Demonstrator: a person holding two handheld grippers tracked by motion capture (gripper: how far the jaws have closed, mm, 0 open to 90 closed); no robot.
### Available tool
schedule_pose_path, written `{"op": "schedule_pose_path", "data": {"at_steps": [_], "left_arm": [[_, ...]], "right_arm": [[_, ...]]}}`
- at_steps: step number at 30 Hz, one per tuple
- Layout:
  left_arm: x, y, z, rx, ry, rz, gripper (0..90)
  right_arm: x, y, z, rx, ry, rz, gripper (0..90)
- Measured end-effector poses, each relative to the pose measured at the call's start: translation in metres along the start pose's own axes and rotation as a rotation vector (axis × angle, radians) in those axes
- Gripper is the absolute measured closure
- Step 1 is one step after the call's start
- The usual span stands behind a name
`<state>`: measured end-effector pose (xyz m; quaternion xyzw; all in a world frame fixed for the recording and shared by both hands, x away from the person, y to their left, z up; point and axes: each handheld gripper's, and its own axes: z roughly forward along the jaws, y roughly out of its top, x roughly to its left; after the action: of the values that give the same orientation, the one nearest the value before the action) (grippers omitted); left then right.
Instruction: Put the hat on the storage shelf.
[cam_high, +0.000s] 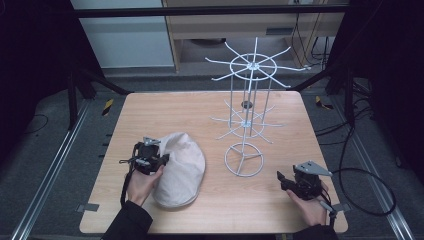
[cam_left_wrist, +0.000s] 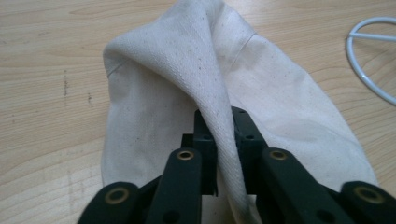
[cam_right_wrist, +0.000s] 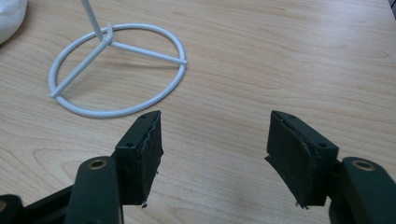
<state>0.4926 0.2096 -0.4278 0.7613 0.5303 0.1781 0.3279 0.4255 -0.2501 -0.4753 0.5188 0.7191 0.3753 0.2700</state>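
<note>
My left claw (cam_high: 161, 159) is clamped on a raised fold of the one cream cotton flat cap (cam_high: 181, 169), which lies on the pale wooden worktop (cam_high: 165, 107) near its front edge, toward the left corner. In the left gripper view the twill ridge (cam_left_wrist: 219, 116) stands pinched between my two black pads, the rest of the cap sagging flat onto the wood. I judge the fold is taken there so that the cap can be lifted by its soft crown and carried to a hook.

My right claw (cam_high: 281, 179) waits near the front right corner, jaws spread with nothing between them, I think kept free to steady the cap or the rack.

Farther back, right of centre, stands a single white wire display rack (cam_high: 247, 112): one ring base (cam_right_wrist: 116, 70), a slim upright, and two tiers of spoke hooks, all bare. One cap, one rack, two claws.
</note>
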Motion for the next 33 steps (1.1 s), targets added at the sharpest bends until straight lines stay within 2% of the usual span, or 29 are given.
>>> {"op": "schedule_pose_path", "data": {"at_steps": [4,13,27,33], "left_arm": [[0.002,0.000,-0.002,-0.017,-0.009,-0.010,87.5],[0.003,0.000,-0.018,-0.106,-0.056,-0.027,88.2],[-0.002,-0.001,-0.057,-0.237,-0.100,0.026,88.4],[-0.006,0.001,-0.076,-0.305,-0.135,0.036,88.5]], "right_arm": [[0.000,0.000,0.000,0.000,-0.001,0.000,35.9],[-0.002,0.000,0.000,0.000,0.000,0.004,35.8],[-0.004,-0.002,-0.002,-0.004,-0.005,0.010,35.7],[-0.004,-0.002,-0.003,-0.013,-0.003,0.012,35.0]]}}
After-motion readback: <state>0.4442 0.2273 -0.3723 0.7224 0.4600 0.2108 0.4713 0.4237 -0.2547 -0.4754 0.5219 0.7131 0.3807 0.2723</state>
